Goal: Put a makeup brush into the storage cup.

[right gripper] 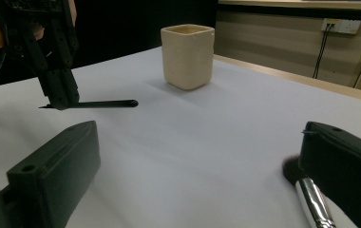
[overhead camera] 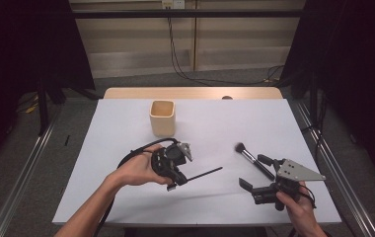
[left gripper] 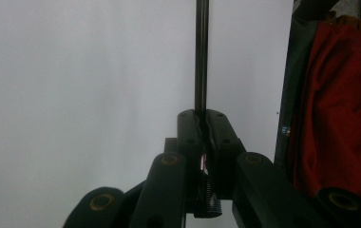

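Your left claw (overhead camera: 179, 178) pinching thin black stick (overhead camera: 203, 173), long, straight, held level above white worktop (overhead camera: 126, 123). Your right claw (overhead camera: 255, 171) spread, beside makeup brush (overhead camera: 249, 156): dark bristles, silver ferrule, lying on worktop. Cream cup (overhead camera: 162, 118) beyond.

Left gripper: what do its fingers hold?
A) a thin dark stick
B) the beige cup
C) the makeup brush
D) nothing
A: the left gripper has its fingers shut on the thin dark stick, which juts out past them above the table; the makeup brush lies by the right gripper.
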Tool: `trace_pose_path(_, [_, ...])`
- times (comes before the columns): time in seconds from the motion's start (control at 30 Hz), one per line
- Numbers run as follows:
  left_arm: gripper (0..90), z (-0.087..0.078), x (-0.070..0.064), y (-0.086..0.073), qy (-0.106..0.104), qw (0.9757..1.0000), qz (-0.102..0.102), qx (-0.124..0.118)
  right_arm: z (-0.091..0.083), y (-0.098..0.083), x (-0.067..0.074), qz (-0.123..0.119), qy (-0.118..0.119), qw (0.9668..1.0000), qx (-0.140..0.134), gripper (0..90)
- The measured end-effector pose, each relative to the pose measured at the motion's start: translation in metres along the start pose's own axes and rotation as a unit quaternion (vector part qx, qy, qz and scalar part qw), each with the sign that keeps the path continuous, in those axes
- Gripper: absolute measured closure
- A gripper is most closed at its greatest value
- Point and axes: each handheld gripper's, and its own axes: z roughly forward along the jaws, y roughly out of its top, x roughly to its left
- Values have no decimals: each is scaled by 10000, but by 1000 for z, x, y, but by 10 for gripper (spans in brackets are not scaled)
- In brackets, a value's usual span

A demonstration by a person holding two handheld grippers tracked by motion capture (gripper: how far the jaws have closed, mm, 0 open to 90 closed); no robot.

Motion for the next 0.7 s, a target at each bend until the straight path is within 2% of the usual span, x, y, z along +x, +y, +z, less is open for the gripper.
trace_pose_path(0.03, [857,-2,0,0,-4,10000,75,-16,2,2,1,-18,52,10000,23,8])
trace_pose_path(0.07, [857,-2,0,0,-6,10000,74,-16,5,4,2,-49,178,9998,96,20])
trace_pose_path(0.2, [857,-4,0,0,-2,10000,15,-65,12,10,2,-106,327,9992,192,15])
trace_pose_path(0.4, [857,-6,1,1,-8,10000,80,14,24,26,4,-202,672,9966,436,7])
trace_pose_path(0.47, [857,-5,1,1,-24,10000,54,21,28,31,5,-259,821,9946,573,3])
trace_pose_path(0.6, [857,-4,1,4,-32,9999,136,98,36,35,7,-348,919,9922,770,5])
trace_pose_path(0.7, [857,-5,0,6,-25,9998,164,122,41,39,8,-456,1052,9888,951,5])
